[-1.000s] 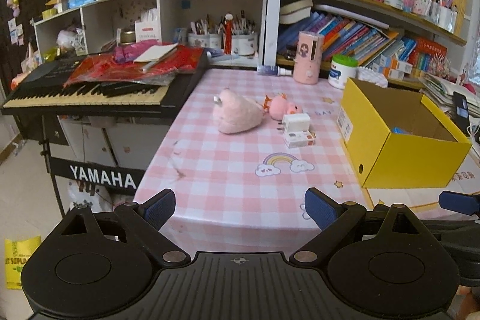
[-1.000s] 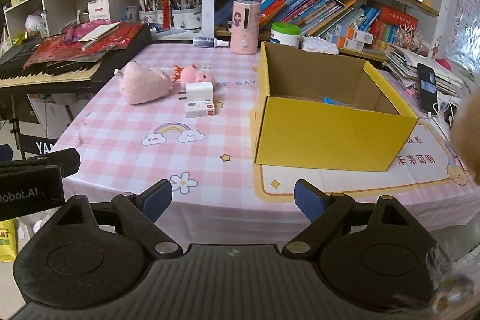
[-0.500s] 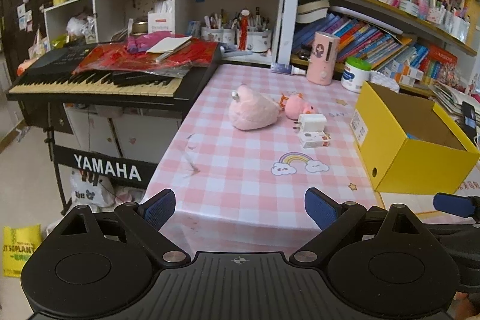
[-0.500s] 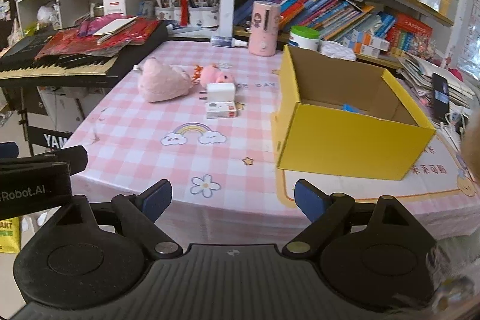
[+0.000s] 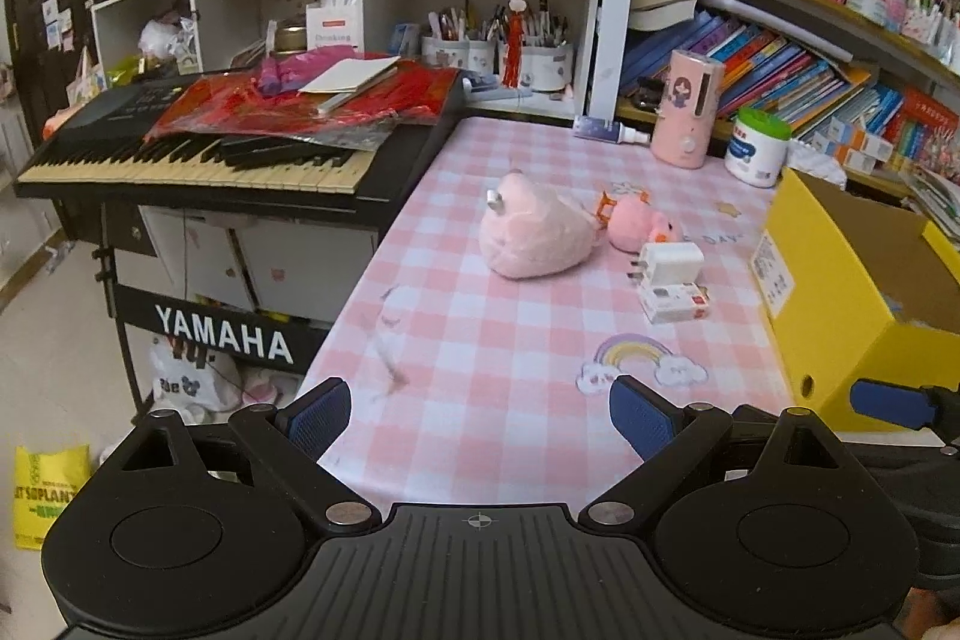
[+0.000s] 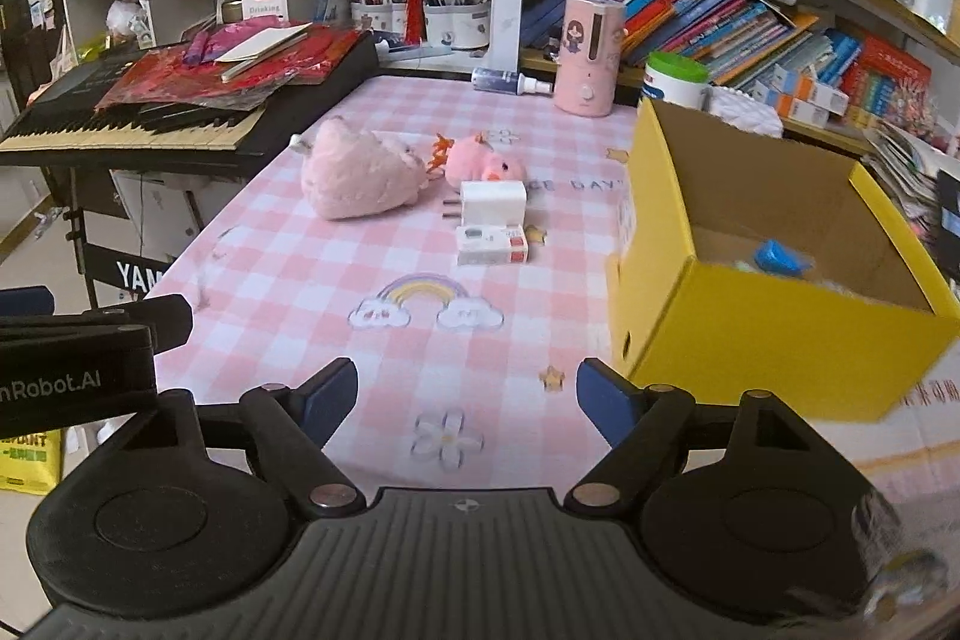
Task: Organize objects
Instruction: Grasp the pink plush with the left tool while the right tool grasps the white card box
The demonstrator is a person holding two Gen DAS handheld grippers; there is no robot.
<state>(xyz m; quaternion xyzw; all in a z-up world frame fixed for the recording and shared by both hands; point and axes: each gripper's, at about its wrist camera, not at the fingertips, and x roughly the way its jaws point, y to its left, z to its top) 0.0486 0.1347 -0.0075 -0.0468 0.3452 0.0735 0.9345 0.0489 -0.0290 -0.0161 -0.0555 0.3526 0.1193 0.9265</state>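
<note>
Far left: a Yamaha keyboard (image 5: 198, 160) on its stand, red papers (image 5: 312, 100) heaped on top, butted against the table's left edge. Pink checked tablecloth (image 5: 480, 340) across the table.

Left gripper (image 5: 480, 415) held low at the near table edge, blue pads wide apart, nothing between them. Right gripper (image 6: 468, 397) likewise at the near edge, pads spread, empty, over a flower printed on the cloth.

Mid-table, from the left: large pink plush (image 5: 534, 238) lying on its side; small pink plush (image 5: 639, 229) just beside it on the right, seemingly touching. In front of the small one, a white charger plug (image 5: 669, 262), prongs pointing left, and against its near side a small white box (image 5: 675, 295) with a red end. Rainbow print (image 5: 636, 358) nearer the grippers.

Behind these, at the table's back edge: spray bottle (image 6: 510, 79) lying flat, pink cylindrical device (image 6: 585, 55) upright, white tub with green lid (image 6: 675, 79).

Right side: open yellow cardboard box (image 6: 774, 334), well apart from the plush toys, with something blue (image 6: 780, 256) on its floor; rest of the contents too blurred to tell. Bookshelves (image 6: 720, 16) behind.
</note>
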